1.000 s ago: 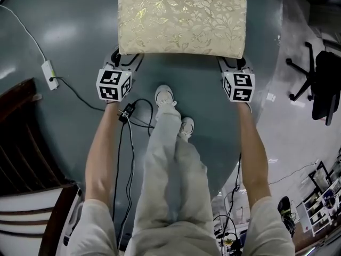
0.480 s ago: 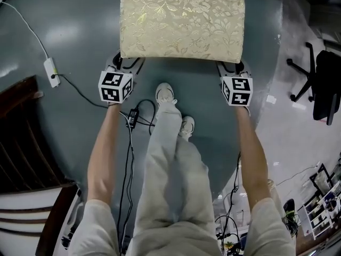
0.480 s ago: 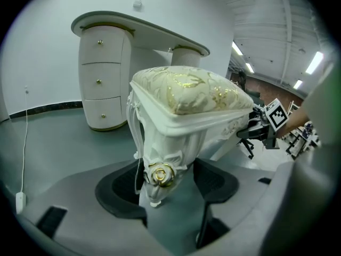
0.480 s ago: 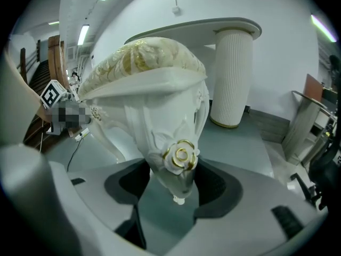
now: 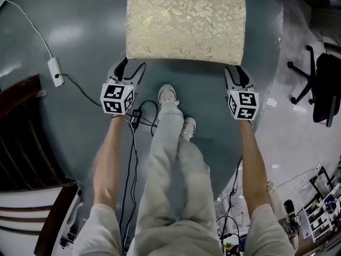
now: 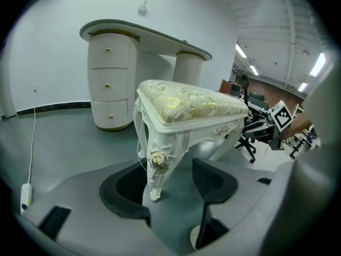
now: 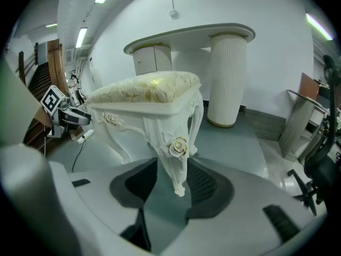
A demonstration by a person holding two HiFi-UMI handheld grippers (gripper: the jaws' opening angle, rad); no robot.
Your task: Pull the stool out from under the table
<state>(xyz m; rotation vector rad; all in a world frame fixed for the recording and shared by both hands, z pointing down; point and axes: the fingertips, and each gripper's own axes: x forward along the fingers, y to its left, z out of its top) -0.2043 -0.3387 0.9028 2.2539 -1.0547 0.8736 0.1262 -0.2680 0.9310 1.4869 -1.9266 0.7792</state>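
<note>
Both grippers have been drawn back from the near corners of the stool (image 5: pixel 186 20) since the earlier frames, so that their tips now show clear of the seat edge. The stool is seen standing on the floor (image 5: pixel 74 41), well out in front of the desk (image 6: pixel 144 33), and the pull is judged to be done.

At the left gripper (image 5: pixel 132 66), the fingers (image 6: pixel 123 188) are held wide apart. The near left leg (image 6: pixel 155 164) is framed in the gap, and no pad is seen pressing on it. A sideways swing from here could catch that carved leg and skew or tip the stool.

A cable (image 5: pixel 133 116) is trailed beside the shoes (image 5: pixel 167 95), where a backward step could be snagged.

At the right gripper (image 5: pixel 236 72), the fingers (image 7: pixel 210 188) have just been closing but are parted, with the near right leg (image 7: pixel 176 161) loosely between them, ungripped. Further closing could nip its rose ornament (image 7: pixel 178 145).
</note>
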